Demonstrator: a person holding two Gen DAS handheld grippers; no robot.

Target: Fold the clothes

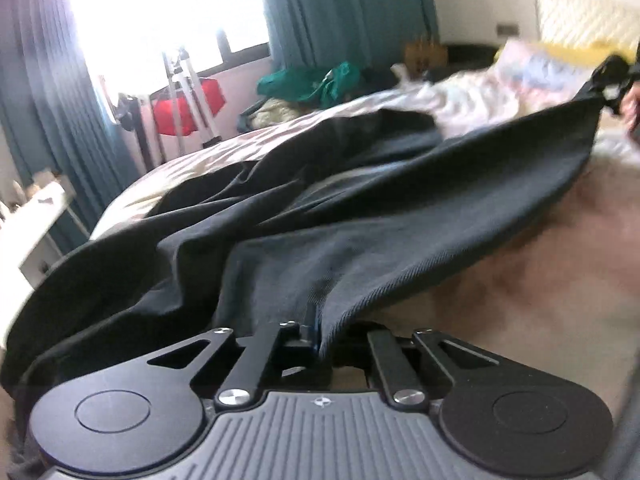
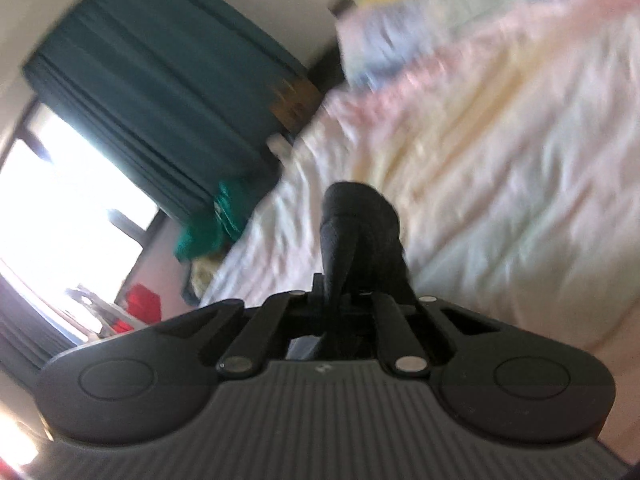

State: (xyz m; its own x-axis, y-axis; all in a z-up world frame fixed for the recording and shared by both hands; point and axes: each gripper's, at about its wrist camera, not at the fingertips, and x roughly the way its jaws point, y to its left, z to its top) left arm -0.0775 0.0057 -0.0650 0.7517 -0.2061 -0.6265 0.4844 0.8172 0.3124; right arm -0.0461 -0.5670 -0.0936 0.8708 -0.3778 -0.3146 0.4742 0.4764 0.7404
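A dark, near-black twill garment (image 1: 360, 208) hangs stretched in a sagging span above a pale bed, one bunched corner pinched at the near end and the far corner lifted at the upper right, its loose folds trailing down onto the bedding at left.

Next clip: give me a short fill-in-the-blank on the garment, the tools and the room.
1. Both tools are shut on a ____ garment.
2. The garment is stretched between the left tool and the right tool, above a ____.
3. The curtains beside the window are ____ in colour.
4. By the window hangs a bright ____ item.

Missing words: black; bed; teal; red
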